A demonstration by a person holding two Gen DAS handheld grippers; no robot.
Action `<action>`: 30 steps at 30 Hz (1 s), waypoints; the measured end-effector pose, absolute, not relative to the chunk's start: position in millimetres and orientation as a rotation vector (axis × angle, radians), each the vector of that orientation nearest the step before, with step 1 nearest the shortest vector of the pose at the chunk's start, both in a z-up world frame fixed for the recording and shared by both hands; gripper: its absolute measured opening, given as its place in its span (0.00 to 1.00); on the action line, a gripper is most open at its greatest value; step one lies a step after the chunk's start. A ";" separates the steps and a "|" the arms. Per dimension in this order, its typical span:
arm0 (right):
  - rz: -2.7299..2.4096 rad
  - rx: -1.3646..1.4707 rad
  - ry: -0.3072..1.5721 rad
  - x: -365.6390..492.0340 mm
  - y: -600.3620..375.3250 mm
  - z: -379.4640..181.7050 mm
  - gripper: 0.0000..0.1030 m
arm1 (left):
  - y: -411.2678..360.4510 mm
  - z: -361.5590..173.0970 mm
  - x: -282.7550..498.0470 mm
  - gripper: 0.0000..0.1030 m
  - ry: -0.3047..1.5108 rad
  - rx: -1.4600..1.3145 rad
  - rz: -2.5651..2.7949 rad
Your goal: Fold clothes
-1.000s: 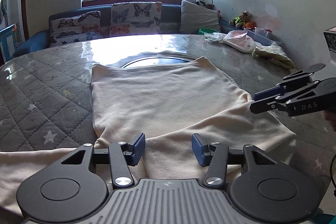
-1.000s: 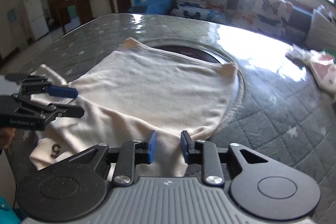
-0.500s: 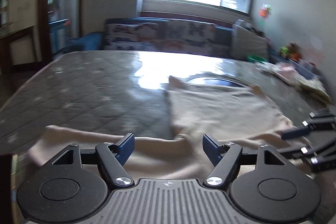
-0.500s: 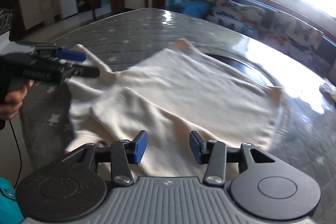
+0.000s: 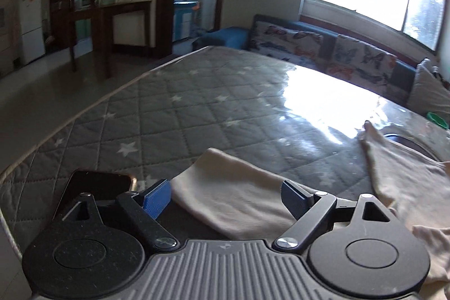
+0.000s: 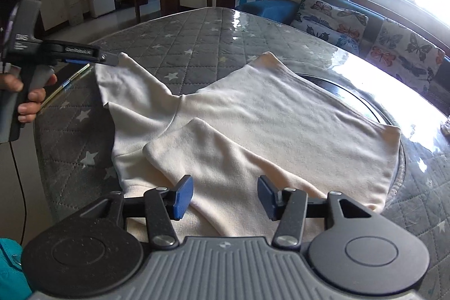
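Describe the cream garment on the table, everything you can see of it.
The cream garment looks like a soft, fleecy long-sleeved top lying flat on the quilted grey star-print table cover. Its body spreads toward the sofa, partly over a dark round inset. One sleeve is folded diagonally across the body; the other sleeve stretches out sideways. The left tool is at that sleeve's cuff, jaws opening, not pinching it. The right tool, also opening, hovers over the near edge.

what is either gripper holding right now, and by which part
Nothing. The left gripper and right gripper are both opening over the cream garment, pads clear of it.
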State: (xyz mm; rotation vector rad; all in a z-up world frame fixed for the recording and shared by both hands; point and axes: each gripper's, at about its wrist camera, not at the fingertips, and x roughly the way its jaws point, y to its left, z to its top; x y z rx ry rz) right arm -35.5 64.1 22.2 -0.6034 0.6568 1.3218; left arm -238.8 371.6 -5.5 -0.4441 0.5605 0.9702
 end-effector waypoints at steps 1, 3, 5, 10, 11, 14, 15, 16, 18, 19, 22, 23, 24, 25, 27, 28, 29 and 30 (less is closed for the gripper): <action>1.322 -0.604 0.656 -35.7 63.7 22.5 0.50 | 375.4 -7.6 -239.0 0.85 0.566 -0.459 0.983; 1.325 -0.604 0.651 -36.5 62.5 23.4 0.50 | 381.9 -10.9 -238.8 0.85 0.577 -0.486 1.000; 1.327 -0.604 0.646 -36.7 61.5 24.6 0.50 | 385.7 -12.7 -238.6 0.84 0.583 -0.509 1.006; 1.326 -0.596 0.631 -36.5 59.7 28.1 0.50 | 386.0 -16.7 -234.1 0.75 0.599 -0.521 1.005; 1.324 -0.593 0.630 -36.0 58.5 28.8 0.50 | 385.3 -16.4 -233.0 0.65 0.597 -0.513 1.010; 1.319 -0.587 0.626 -34.5 54.9 30.4 0.50 | 387.1 -15.8 -234.2 0.38 0.582 -0.517 1.031; 1.316 -0.584 0.625 -33.8 53.5 30.9 0.50 | 389.1 -15.8 -236.5 0.32 0.570 -0.534 1.033; 1.312 -0.581 0.624 -32.9 51.9 31.4 0.50 | 391.2 -15.7 -239.8 0.23 0.555 -0.559 1.030; 1.305 -0.574 0.622 -31.2 48.9 32.4 0.50 | 394.2 -15.0 -247.4 0.14 0.513 -0.614 1.008; 1.301 -0.570 0.622 -30.2 47.7 32.8 0.50 | 394.3 -13.8 -250.8 0.11 0.489 -0.633 0.993; 1.291 -0.560 0.621 -27.4 43.7 34.0 0.50 | 385.9 -3.7 -255.6 0.08 0.413 -0.636 0.930; 1.287 -0.557 0.619 -26.3 42.3 34.9 0.50 | 382.1 0.6 -256.1 0.07 0.390 -0.630 0.906; 1.283 -0.553 0.618 -25.2 41.2 35.6 0.50 | 377.8 5.5 -255.6 0.07 0.370 -0.622 0.880; 1.280 -0.550 0.615 -24.2 40.3 36.3 0.50 | 373.0 10.9 -254.1 0.07 0.352 -0.614 0.850; 1.275 -0.541 0.612 -22.3 38.9 37.8 0.50 | 364.1 21.9 -250.9 0.07 0.317 -0.598 0.789; 1.273 -0.538 0.611 -21.5 38.4 38.5 0.50 | 360.5 27.6 -249.2 0.06 0.299 -0.592 0.755; 1.271 -0.534 0.607 -20.7 37.7 39.5 0.50 | 356.5 33.7 -246.9 0.06 0.285 -0.584 0.723; 1.267 -0.528 0.600 -19.5 36.2 41.5 0.50 | 351.3 39.6 -244.1 0.06 0.276 -0.575 0.692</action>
